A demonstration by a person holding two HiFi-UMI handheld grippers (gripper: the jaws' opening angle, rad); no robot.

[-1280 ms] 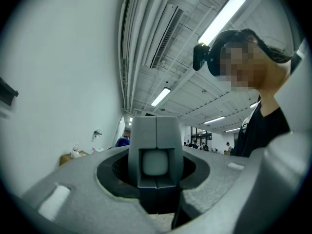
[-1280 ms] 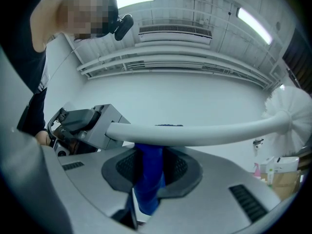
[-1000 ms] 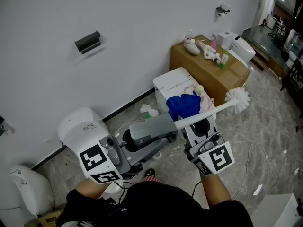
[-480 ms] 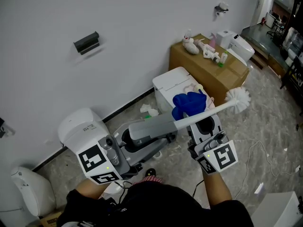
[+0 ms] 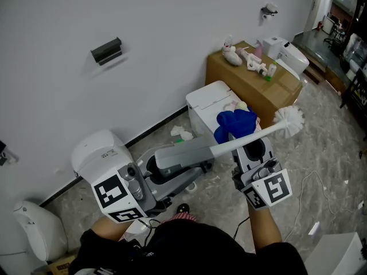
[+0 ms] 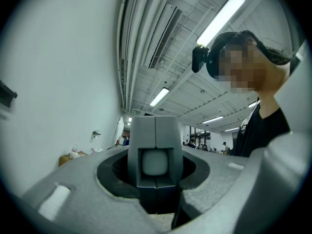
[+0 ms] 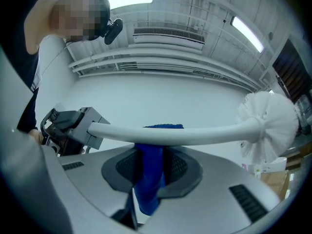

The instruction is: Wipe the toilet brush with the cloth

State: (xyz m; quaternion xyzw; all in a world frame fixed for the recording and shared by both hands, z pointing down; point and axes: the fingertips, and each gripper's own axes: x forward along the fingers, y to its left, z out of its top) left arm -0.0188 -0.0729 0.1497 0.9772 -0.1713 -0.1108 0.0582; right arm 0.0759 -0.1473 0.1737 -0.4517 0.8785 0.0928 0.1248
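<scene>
Since a second ago, my right claw (image 5: 248, 143) has slid the blue cloth (image 5: 235, 122) slightly rightward along the toilet brush (image 5: 268, 130), nearer its bristle head (image 5: 288, 121) at right of centre in the head view. Those jaws are pinched on the cloth, which drapes over the white shaft. My left claw (image 5: 157, 166), jaws set wide, clamps the brush's grey handle, so the brush spans the middle of the frame, bristles raised.
</scene>
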